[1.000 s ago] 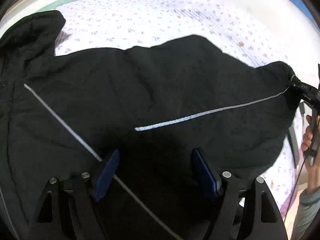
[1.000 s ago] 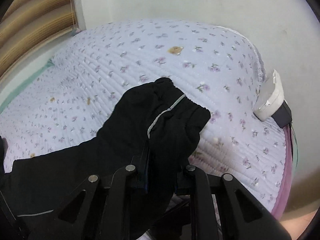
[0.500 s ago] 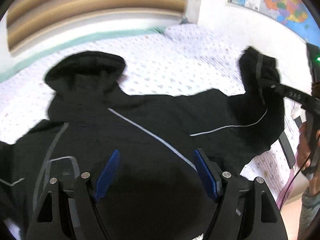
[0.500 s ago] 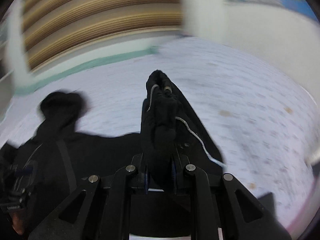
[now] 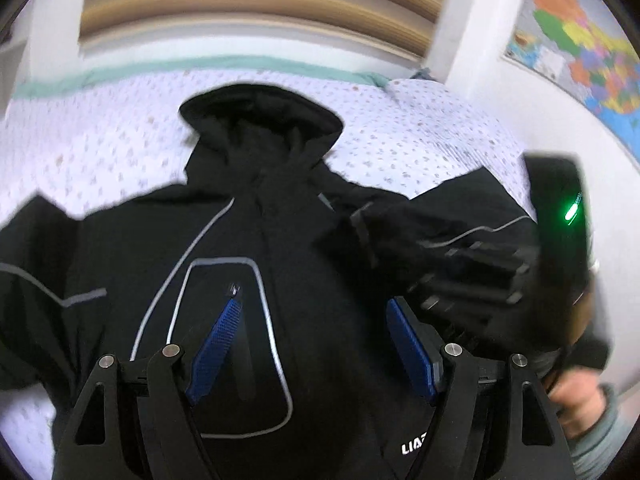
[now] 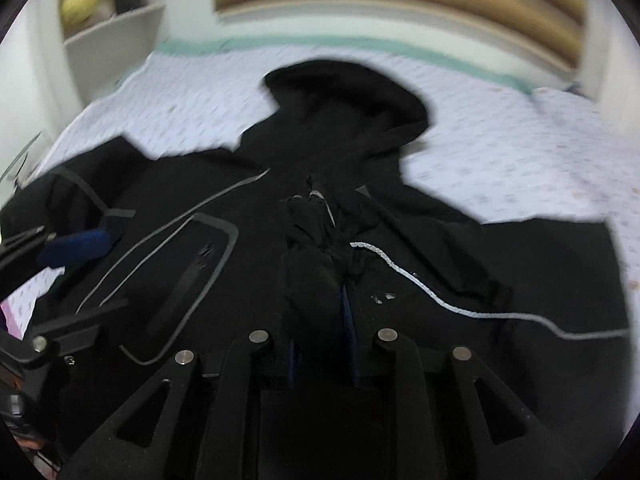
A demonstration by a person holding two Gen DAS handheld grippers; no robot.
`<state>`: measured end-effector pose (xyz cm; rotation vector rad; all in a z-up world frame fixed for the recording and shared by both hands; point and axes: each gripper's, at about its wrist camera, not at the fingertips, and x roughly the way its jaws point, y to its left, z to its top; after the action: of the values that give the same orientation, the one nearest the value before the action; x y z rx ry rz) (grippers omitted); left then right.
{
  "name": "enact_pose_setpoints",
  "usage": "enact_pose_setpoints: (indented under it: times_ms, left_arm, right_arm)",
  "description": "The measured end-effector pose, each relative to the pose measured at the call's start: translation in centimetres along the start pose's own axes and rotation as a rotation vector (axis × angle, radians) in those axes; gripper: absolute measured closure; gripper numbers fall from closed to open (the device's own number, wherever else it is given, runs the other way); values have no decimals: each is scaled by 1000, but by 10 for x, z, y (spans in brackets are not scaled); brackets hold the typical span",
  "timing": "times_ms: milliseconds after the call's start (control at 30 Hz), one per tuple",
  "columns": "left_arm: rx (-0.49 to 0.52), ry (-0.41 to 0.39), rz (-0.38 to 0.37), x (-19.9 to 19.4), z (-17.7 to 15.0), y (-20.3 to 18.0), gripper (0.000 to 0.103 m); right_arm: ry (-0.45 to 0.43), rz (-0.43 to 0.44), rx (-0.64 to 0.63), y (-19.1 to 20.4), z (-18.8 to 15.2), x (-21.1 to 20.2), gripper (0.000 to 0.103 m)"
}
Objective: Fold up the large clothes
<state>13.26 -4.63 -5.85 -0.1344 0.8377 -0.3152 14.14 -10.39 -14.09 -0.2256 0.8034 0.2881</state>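
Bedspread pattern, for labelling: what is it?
The bedspread is pale lilac with small scattered floral specks; clearest in the left wrist view, though blurred.

White letters reading "LIA" [image 5: 414, 447], cut off by the right finger of the left claw, stand on the black jacket [image 5: 320, 280] just beside that finger's base. The wall map's [image 5: 580, 40] print, up right of the claw, is too blurred to read.
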Motion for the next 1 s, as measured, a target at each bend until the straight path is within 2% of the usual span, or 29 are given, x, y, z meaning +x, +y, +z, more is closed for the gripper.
enact_pose_setpoints:
  times_ms: [67, 167, 233, 300, 400, 467, 533, 633, 733, 800, 833, 867, 900, 933, 1000]
  left_arm:
    - [-53, 18, -31, 8, -3, 15, 26]
    - [-114, 52, -74, 17, -6, 33, 26]
    - [-140, 75, -95, 21, -8, 43, 26]
    - [-147, 85, -107, 22, -7, 49, 26]
    - [-155, 97, -153, 23, -2, 51, 26]
    - [-170, 120, -211, 32, 3, 50, 26]
    - [-186, 150, -249, 45, 6, 46, 26]
    - [-209, 211, -270, 74, 8, 35, 26]
    - [-192, 277, -255, 108, 8, 18, 26]
    - [-177, 301, -218, 127, 8, 9, 26]
    - [-155, 293, -181, 134, 10, 3, 29]
    - [-135, 278, -152, 135, 12, -2, 54]
    - [-110, 272, -122, 137, 13, -7, 75]
    - [-88, 279, -105, 138, 15, -11, 80]
    - [-77, 231, -83, 126, 20, -11, 81]
  right_arm:
    - [56, 17, -6, 10, -7, 22, 77]
    - [134, 23, 7, 15, -17, 56, 71]
    - [144, 30, -1, 16, -21, 62, 68]
    - [147, 75, 3, 12, -20, 51, 55]
    - [78, 191, 32, -1, -20, 5, 46]
    - [29, 197, 41, -7, -24, -23, 44]
    - [-44, 177, 53, -21, -32, -60, 44]
    - [-110, 116, 107, -45, -44, -97, 44]
    - [-173, 38, 170, -78, -54, -124, 44]
    - [-205, -50, 204, -98, -60, -140, 44]
    - [-217, -85, 225, -107, -64, -147, 43]
    - [-223, -110, 260, -120, -68, -152, 43]
    - [-221, -120, 284, -126, -68, -151, 43]
    - [-213, -131, 314, -136, -69, -152, 43]
    - [-184, -156, 357, -151, -72, -147, 43]
